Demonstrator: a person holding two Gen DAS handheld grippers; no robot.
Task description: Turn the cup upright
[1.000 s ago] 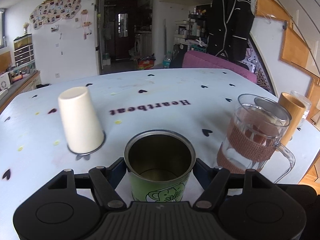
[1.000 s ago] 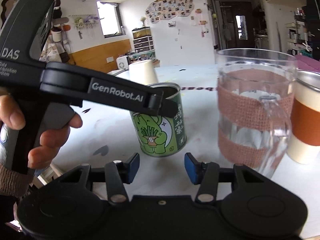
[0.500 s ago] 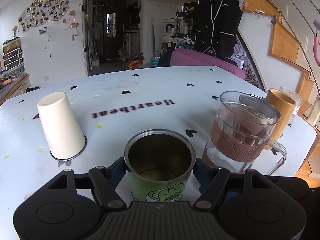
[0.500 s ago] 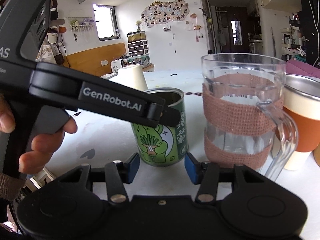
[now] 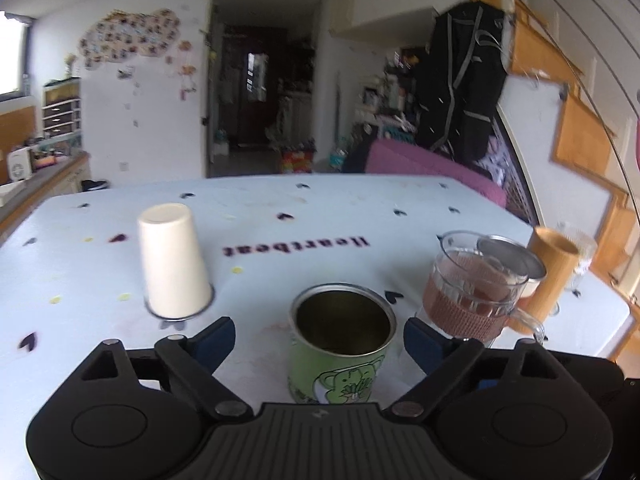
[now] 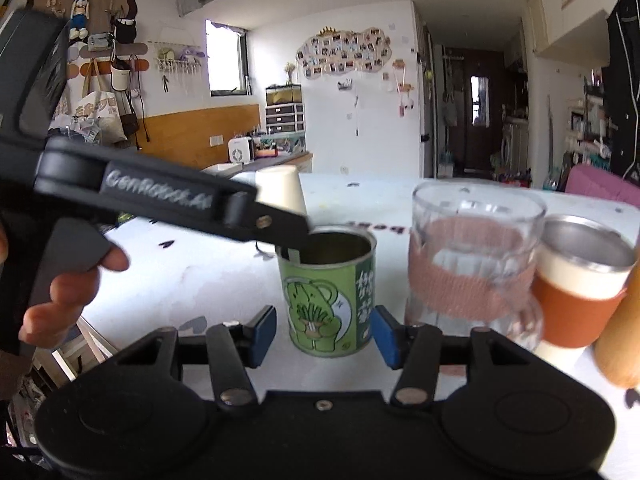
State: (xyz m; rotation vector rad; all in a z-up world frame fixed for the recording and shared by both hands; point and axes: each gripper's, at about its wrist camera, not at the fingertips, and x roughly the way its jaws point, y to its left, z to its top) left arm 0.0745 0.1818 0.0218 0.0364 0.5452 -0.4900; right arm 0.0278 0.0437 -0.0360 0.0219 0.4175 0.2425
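While the green tin cup stands upright on the white table, low in the middle of the left wrist view, the left gripper has its jaws wide apart, one on each side of the tin and not touching it. Nothing is held. The tin is open at the top and its dark inside looks empty.

To the right of it, just beside, is a glass jug with a woven band around it; I cannot tell if there is liquid in it. Behind the jug, at the right side of the frame, stand a steel-rimmed tumbler and a tall wooden cup. At the left of the frame a cream cup stands upside down on a round coaster, apart from the tin.

From the right wrist view, the right gripper is also open, its blue pads near the two sides of the tin at the centre, with small gaps. One arm of the left gripper crosses from the upper left of the frame and covers part of the tin's rim. A hand holds its handle at the left edge.
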